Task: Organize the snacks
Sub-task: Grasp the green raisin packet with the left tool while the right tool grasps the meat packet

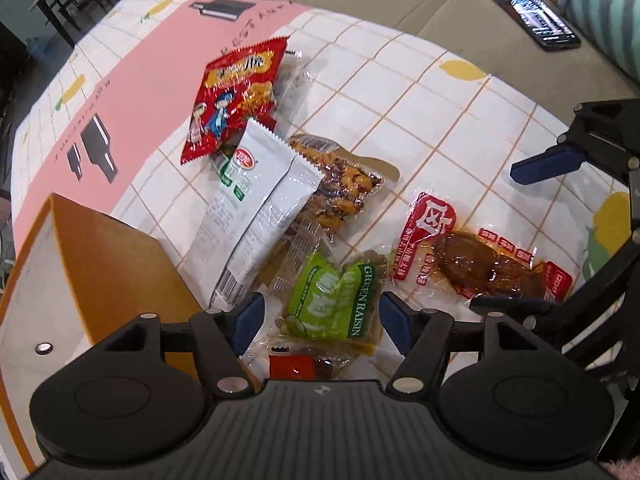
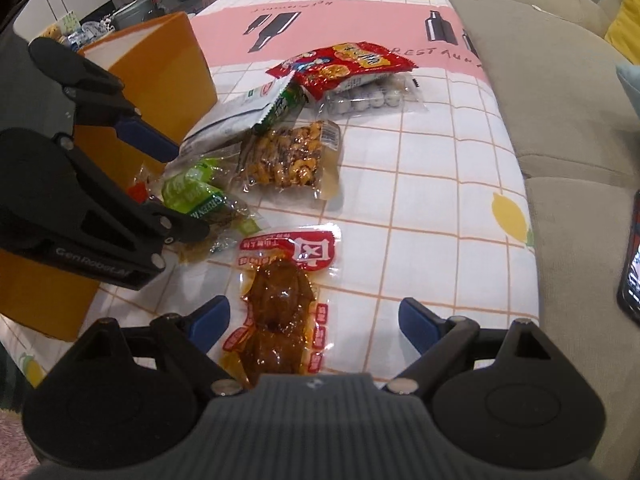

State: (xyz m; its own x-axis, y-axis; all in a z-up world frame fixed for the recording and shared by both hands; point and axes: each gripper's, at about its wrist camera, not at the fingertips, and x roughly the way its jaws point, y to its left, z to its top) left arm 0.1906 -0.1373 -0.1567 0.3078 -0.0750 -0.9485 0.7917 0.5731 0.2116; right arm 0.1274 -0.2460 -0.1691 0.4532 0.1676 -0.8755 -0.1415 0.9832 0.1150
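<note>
My left gripper [image 1: 322, 314] points down over a green raisin pack [image 1: 332, 300]. Its blue pads stand on either side of the pack, open, with no clear pressing. In the right wrist view, my right gripper [image 2: 314, 314] hangs open over a clear pack of brown braised meat [image 2: 280, 300] with red labels. A white pouch [image 1: 256, 208], a red snack bag [image 1: 236, 96] and a clear pack of nuts [image 1: 340, 188] lie heaped beyond the raisins. An open orange box [image 1: 100, 248] stands just left of the heap.
A checked tablecloth with a pink band [image 2: 440, 184] covers the table. A beige sofa [image 2: 560, 100] runs along its right side with a lit phone [image 1: 528, 12] on it and a person's striped sleeve [image 1: 600, 12]. A small red packet [image 1: 292, 364] lies under my left gripper.
</note>
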